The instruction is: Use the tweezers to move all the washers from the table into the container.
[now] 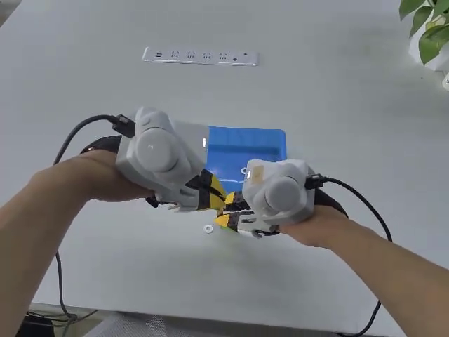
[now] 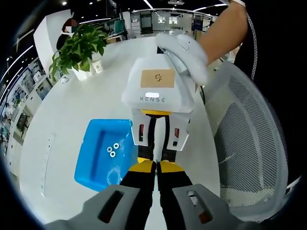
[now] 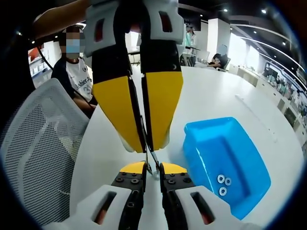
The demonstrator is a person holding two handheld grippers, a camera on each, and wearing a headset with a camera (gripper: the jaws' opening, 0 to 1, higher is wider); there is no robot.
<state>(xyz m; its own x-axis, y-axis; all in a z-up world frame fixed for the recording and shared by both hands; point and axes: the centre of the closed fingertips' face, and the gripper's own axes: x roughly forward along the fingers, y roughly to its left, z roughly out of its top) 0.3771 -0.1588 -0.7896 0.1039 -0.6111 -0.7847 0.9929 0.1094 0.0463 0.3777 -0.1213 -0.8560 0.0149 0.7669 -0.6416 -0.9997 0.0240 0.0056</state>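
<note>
Steel tweezers beside the container, pinched by left hand-held gripper and right hand-held gripper; my uneven pull may drop them.

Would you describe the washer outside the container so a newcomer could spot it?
Find the blue container on the white table. Closer to the camera lies one small silver washer, alone on bare tabletop; the other washers sit inside the container.

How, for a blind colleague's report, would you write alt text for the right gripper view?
Two yellow-tipped grippers meet tip to tip over a white table, the left gripper from the top and the right gripper from the bottom, both pinching metal tweezers. At right, a blue container holds three washers; at left, a white mesh chair.
</note>
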